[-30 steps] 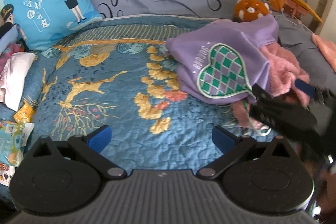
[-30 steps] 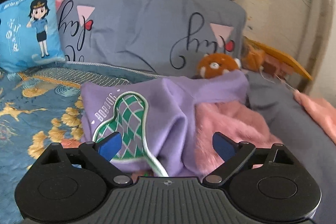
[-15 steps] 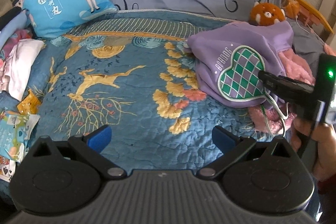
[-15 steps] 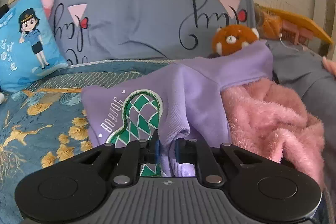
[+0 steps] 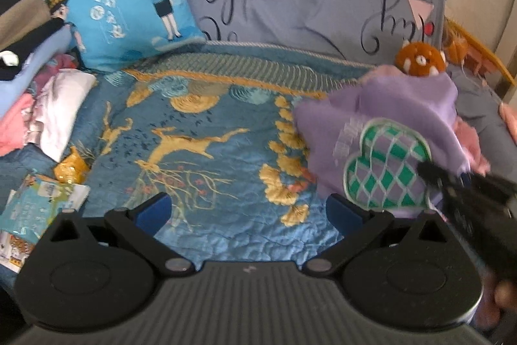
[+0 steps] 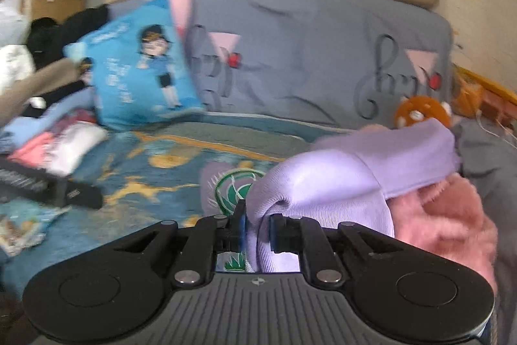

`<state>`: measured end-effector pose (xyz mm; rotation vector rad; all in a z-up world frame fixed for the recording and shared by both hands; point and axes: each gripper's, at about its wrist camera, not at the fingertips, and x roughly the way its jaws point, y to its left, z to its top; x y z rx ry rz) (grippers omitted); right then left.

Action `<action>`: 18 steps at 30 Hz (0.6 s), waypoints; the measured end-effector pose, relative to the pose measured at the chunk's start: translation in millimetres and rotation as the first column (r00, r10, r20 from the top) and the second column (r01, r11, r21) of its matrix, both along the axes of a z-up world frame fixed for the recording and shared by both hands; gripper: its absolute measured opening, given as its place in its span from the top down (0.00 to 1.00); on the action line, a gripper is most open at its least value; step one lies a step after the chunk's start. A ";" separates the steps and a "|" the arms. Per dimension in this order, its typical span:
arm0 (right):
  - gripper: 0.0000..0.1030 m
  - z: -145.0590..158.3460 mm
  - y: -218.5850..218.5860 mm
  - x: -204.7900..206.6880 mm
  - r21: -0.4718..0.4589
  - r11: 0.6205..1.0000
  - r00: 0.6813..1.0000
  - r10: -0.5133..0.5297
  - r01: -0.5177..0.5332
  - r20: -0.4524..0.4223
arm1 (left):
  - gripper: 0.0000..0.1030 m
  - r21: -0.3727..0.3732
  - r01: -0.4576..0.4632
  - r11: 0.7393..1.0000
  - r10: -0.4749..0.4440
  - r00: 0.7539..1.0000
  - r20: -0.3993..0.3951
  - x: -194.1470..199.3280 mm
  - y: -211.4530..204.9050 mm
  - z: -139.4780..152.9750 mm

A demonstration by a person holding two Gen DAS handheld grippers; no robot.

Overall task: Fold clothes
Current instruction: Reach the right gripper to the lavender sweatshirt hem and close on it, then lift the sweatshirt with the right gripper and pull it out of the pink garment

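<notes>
Right gripper (image 6: 257,230) had the purple sweatshirt (image 6: 326,183)!
Its fingers (image 6: 239,227) pinched a fold between them (pink fleece (image 6: 446,222) right of them); left gripper (image 5: 247,212) gaped wide over the bed (image 5: 194,151).

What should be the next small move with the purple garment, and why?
Probably the right gripper should draw the purple sweatshirt toward the open blue quilt. It is shut on a fold of it, the garment lies bunched over a pink fleece, and the left gripper is open, holding nothing.
</notes>
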<state>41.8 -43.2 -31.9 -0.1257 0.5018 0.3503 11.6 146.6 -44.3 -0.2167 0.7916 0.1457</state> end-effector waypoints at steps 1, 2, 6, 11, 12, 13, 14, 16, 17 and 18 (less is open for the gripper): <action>0.88 4.7 5.2 -6.4 0.005 1.000 1.000 0.021 -0.021 0.004 | 0.00 -0.001 -0.011 1.000 0.011 1.000 0.008 -4.5 5.6 3.7; 0.88 9.8 10.2 -12.1 0.012 0.999 0.999 0.043 -0.043 0.010 | 0.00 -0.002 -0.022 1.000 0.022 1.000 0.017 -9.1 11.2 7.4; 0.88 37.7 33.6 -24.7 0.060 0.991 0.993 0.114 -0.117 0.041 | 0.00 -0.012 -0.072 0.997 0.072 0.996 0.042 -29.8 36.8 18.9; 0.88 73.8 62.0 -24.8 0.154 0.968 0.980 0.192 -0.199 0.060 | 0.00 -0.041 -0.151 0.988 0.153 0.986 0.070 -58.1 75.1 31.4; 0.88 81.3 68.5 -23.9 0.171 0.962 0.977 0.203 -0.212 0.070 | 0.00 -0.046 -0.166 0.985 0.169 0.983 0.076 -63.5 82.7 33.7; 0.88 88.8 74.9 -23.1 0.187 0.956 0.974 0.213 -0.225 0.079 | 0.00 -0.051 -0.181 0.982 0.185 0.979 0.081 -68.9 90.4 35.9; 0.88 96.2 81.3 -22.2 0.204 0.950 0.971 0.223 -0.237 0.088 | 0.00 -0.055 -0.197 0.979 0.201 0.976 0.087 -74.4 98.1 38.2; 0.88 108.6 93.1 -17.3 0.239 0.940 0.969 0.228 -0.244 0.092 | 0.00 -0.062 -0.227 0.972 0.233 0.968 0.096 -84.8 112.4 41.9; 0.88 114.8 99.7 -14.5 0.253 0.935 0.968 0.231 -0.249 0.098 | 0.00 -0.063 -0.243 0.968 0.248 0.964 0.099 -89.7 118.8 43.2; 0.88 121.9 107.9 -12.2 0.249 0.934 0.965 0.235 -0.257 0.116 | 0.00 -0.064 -0.259 0.964 0.264 0.959 0.103 -94.5 125.3 44.6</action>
